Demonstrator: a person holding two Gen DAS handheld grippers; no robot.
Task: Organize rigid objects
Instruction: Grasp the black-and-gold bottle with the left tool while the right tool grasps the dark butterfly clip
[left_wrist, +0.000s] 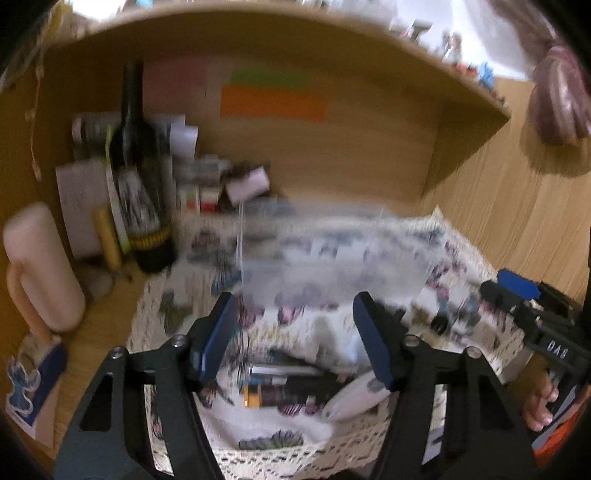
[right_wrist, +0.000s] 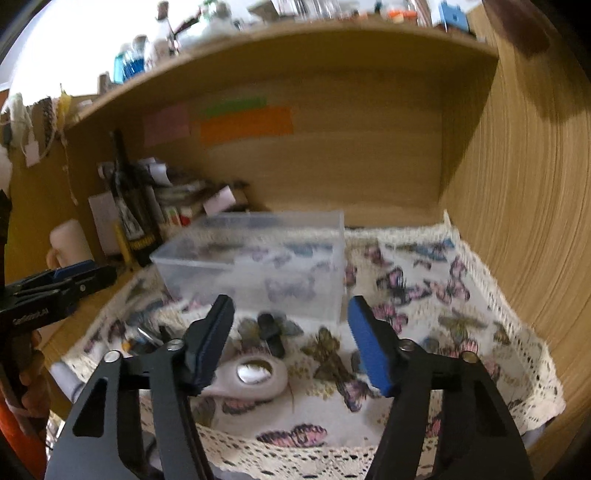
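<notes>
A clear plastic box (right_wrist: 258, 266) stands on a butterfly-print cloth (right_wrist: 424, 295) inside a wooden desk alcove; it is blurred in the left wrist view (left_wrist: 325, 251). My left gripper (left_wrist: 295, 339) is open and empty above a pile of dark cylinders, one with an orange end (left_wrist: 255, 397), and a white oval gadget (left_wrist: 354, 398). My right gripper (right_wrist: 291, 343) is open and empty above a white magnifier-like gadget with a shiny disc (right_wrist: 255, 374) and a small dark object (right_wrist: 271, 328). Each gripper also shows at the edge of the other's view.
A dark wine bottle (left_wrist: 138, 177), papers, small boxes (left_wrist: 199, 195) and a pale pink mug (left_wrist: 40, 266) crowd the alcove's back left. A shelf (right_wrist: 295, 48) with bottles runs overhead. A wooden wall (right_wrist: 524, 221) closes the right side.
</notes>
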